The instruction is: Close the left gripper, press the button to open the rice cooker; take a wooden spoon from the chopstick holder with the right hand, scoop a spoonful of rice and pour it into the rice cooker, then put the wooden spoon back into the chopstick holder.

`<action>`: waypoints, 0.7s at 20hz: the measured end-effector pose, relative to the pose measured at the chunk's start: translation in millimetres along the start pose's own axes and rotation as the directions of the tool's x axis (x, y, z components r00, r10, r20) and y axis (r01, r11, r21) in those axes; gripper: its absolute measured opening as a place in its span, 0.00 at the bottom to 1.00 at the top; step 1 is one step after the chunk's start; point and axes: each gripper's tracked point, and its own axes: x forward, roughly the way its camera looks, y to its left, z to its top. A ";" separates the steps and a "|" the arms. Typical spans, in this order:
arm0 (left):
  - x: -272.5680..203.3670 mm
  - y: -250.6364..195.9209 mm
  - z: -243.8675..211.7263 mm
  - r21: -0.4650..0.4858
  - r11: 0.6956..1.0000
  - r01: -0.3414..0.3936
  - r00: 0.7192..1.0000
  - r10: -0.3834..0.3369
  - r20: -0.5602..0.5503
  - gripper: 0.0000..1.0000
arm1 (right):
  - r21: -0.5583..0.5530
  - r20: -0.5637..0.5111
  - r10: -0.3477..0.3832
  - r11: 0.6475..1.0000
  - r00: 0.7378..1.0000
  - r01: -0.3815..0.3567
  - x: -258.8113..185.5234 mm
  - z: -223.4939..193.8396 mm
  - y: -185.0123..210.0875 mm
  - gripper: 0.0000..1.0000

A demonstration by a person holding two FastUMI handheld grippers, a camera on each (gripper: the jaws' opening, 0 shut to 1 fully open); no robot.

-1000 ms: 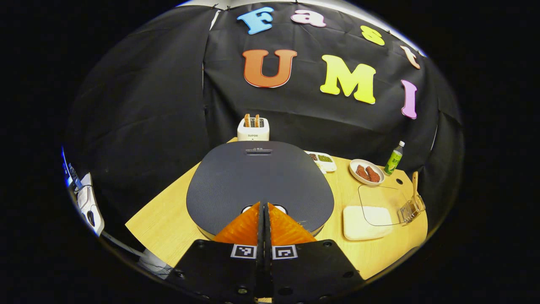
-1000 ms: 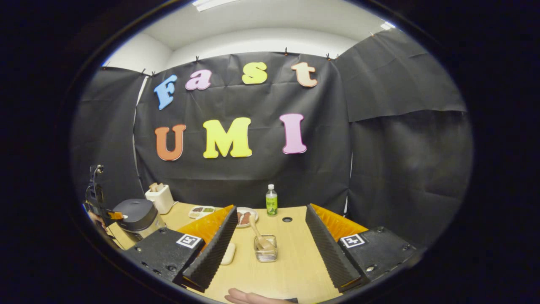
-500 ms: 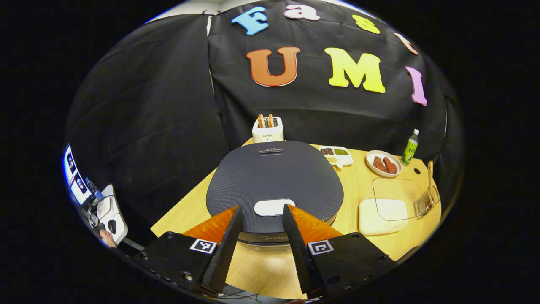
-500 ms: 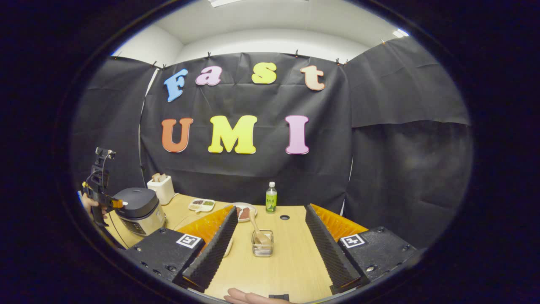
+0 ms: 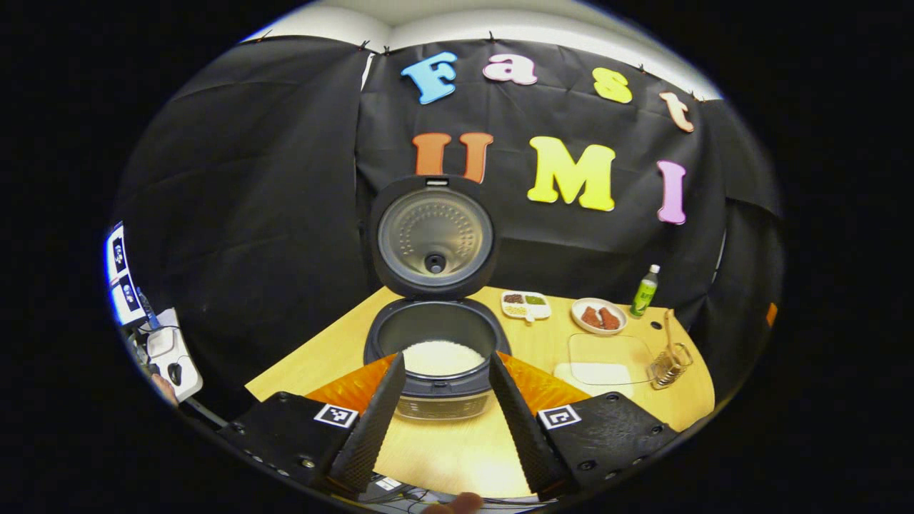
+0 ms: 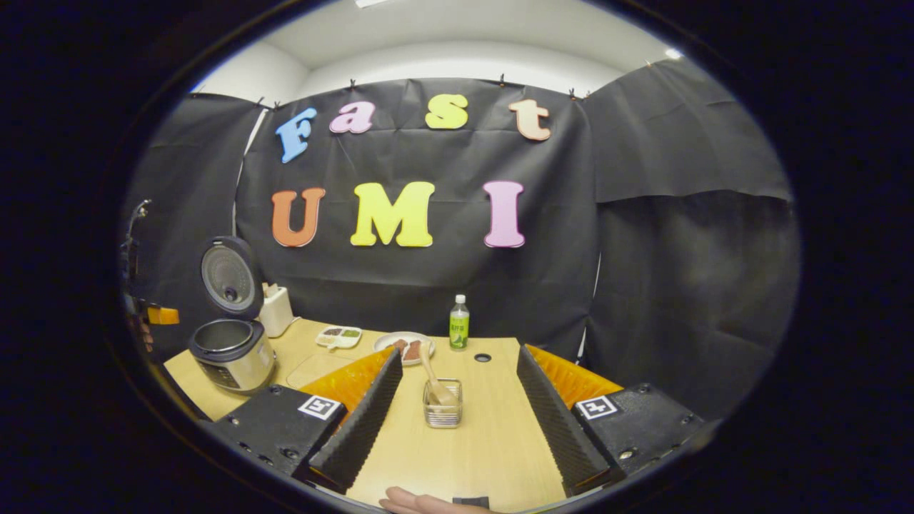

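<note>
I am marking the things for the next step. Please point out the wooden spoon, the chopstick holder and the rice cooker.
wooden spoon [image 6: 429, 366]: right gripper view, on its handle.
chopstick holder [image 6: 442, 416]: right gripper view, on its front wall.
rice cooker [image 5: 436, 405]: left gripper view, on its front body.

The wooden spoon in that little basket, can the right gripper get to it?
Probably yes. The right gripper is open, the wooden spoon stands in the chopstick holder straight ahead between its fingers, with bare table between.
</note>
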 end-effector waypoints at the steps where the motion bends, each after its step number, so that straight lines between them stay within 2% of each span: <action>1: -9.6 -5.3 3.1 0.001 1.000 0.019 0.999 -0.020 0.041 0.80 | 0.008 -0.003 -0.003 1.000 1.000 0.003 6.1 -3.3 -0.7 1.00; 2: -17.7 -4.3 4.9 0.011 1.000 0.023 0.996 -0.024 0.082 0.88 | 0.016 -0.009 -0.004 1.000 1.000 0.005 13.0 -6.8 -1.4 1.00; 4: -33.8 -2.7 7.6 0.035 0.999 0.012 0.988 -0.017 0.154 0.95 | 0.028 -0.014 -0.002 1.000 1.000 0.003 27.1 -13.7 -1.6 1.00; 9: -77.4 8.4 7.5 0.042 0.997 -0.058 0.963 0.045 0.266 0.95 | 0.060 -0.058 0.014 0.998 0.998 -0.011 72.0 -39.0 2.7 1.00; 11: -93.3 8.1 2.7 0.008 0.999 -0.044 0.956 0.039 0.292 0.95 | 0.059 -0.072 0.026 0.998 0.997 -0.022 95.1 -44.6 8.8 1.00; 14: -110.0 2.2 -11.3 -0.042 0.999 0.015 0.959 -0.003 0.285 0.94 | 0.045 -0.081 0.048 0.998 0.996 -0.045 135.3 -54.3 18.2 1.00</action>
